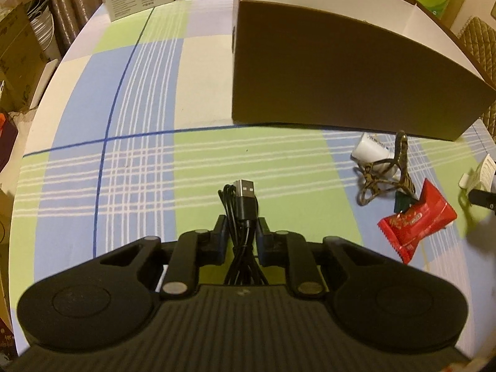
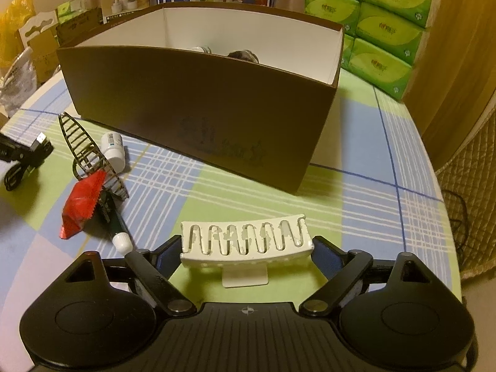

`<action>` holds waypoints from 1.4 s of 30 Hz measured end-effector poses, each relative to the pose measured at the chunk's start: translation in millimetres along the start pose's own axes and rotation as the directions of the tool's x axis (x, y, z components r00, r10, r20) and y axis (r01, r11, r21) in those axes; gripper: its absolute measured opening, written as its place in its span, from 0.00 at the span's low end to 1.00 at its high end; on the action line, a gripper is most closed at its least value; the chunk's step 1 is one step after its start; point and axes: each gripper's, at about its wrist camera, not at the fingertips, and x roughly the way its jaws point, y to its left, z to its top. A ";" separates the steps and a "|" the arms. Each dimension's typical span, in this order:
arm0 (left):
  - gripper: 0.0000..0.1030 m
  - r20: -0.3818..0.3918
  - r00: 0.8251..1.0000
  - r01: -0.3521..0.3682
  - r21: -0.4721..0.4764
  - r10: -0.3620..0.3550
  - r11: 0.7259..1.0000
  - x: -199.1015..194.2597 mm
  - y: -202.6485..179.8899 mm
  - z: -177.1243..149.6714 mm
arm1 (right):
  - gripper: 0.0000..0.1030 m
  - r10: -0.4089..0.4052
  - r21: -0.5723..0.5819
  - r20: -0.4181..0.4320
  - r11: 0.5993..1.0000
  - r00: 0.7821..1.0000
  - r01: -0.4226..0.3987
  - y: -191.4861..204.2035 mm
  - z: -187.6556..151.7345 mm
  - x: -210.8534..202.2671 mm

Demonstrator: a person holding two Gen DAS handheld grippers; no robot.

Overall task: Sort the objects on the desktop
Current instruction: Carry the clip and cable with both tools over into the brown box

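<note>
left gripper (image 1: 241, 232): jaws pinching black cable (image 1: 243, 204), plug poking past tips | right gripper (image 2: 248, 248): jaws spread wide, white clip (image 2: 245, 241) between them, contact unclear | box (image 2: 198, 102) beyond both

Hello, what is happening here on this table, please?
A person is sorting small things from the checked tablecloth into the brown box, with a gripper in each hand. The left gripper is shut on a bundled black USB cable. The right gripper holds a white hair clip across its wide jaws. A red snack packet, a white bottle, a dark slotted hair clip and a small tube are still on the cloth. A few items already lie inside the box.
</note>
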 end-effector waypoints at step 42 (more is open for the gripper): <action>0.11 0.098 0.991 0.091 -0.011 -0.089 0.996 -70.1 -10.4 -19.9 | 0.80 0.067 -0.007 0.064 0.998 0.996 -0.067 13.4 -3.3 -43.1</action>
